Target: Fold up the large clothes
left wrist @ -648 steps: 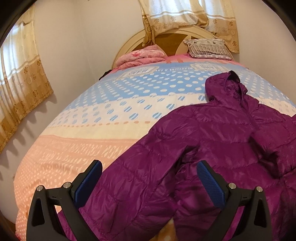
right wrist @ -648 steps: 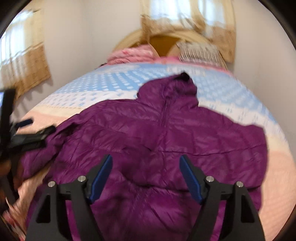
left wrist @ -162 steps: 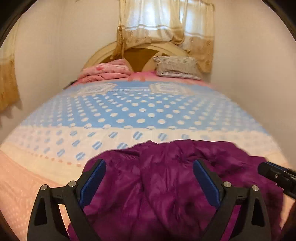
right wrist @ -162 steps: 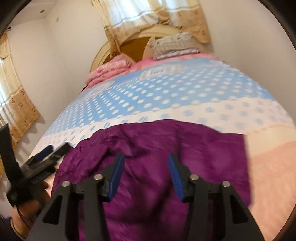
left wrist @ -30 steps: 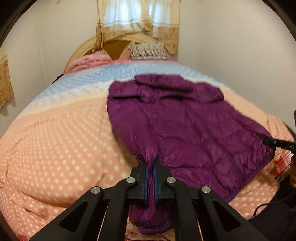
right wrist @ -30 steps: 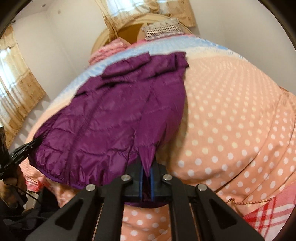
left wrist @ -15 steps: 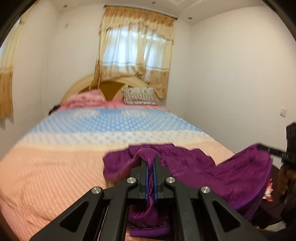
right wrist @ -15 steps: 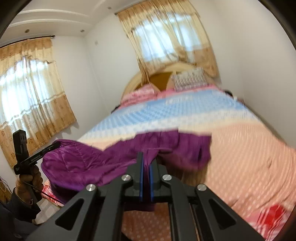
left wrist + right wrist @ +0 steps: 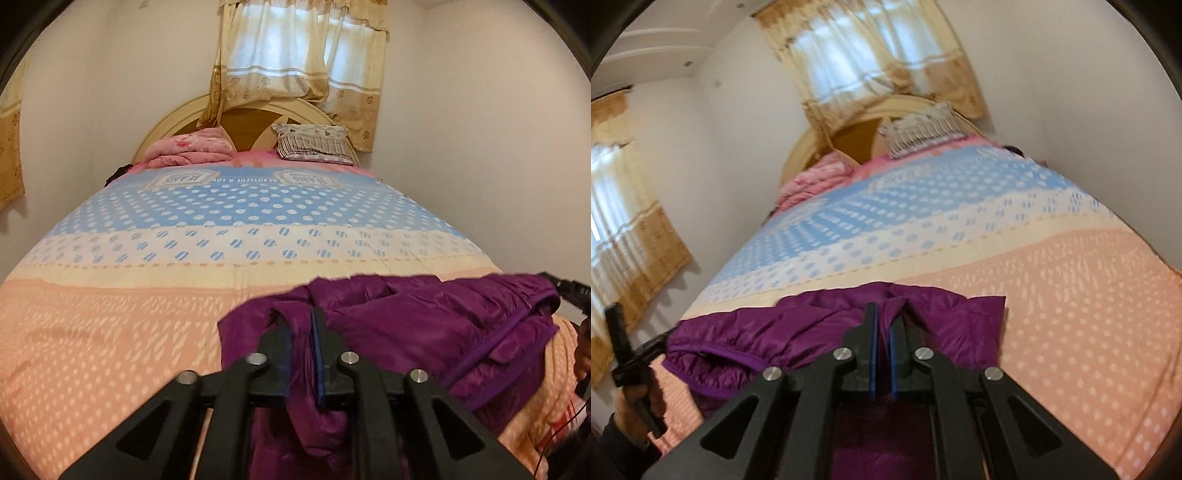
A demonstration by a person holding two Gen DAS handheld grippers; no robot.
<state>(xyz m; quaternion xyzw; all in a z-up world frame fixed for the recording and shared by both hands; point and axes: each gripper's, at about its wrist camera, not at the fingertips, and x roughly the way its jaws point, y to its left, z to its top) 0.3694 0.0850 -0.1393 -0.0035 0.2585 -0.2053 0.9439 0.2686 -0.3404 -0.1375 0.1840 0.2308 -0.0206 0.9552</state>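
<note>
Broadly, the bed [image 9: 155, 266] fills both views, its dotted cover running in bands of blue, cream and peach toward a rounded headboard [image 9: 255, 122] under a curtained window [image 9: 295, 44]. At the head end lie a folded pink quilt [image 9: 192, 147] and a striped pillow [image 9: 314, 144], well apart from everything at the near edge.

On the peach band near the foot sits the purple puffer jacket [image 9: 424, 332], bunched and doubled over on itself. In the right wrist view it spreads across the near edge of the bed, one quilted side [image 9: 746, 336] bulging toward the left and a flatter corner [image 9: 982, 317] lying out to the right.

Each claw is clenched on the jacket. The left gripper [image 9: 301, 321] has a ridge of purple fabric squeezed between its blue pads, with more cloth hanging down below it toward the camera. The right gripper [image 9: 882, 321] pinches a similar fold that rises between its fingers, and the rest of the garment lies just ahead of it and to both sides. The left gripper's handle shows at the far left of the right wrist view, held by a hand [image 9: 639, 398].
</note>
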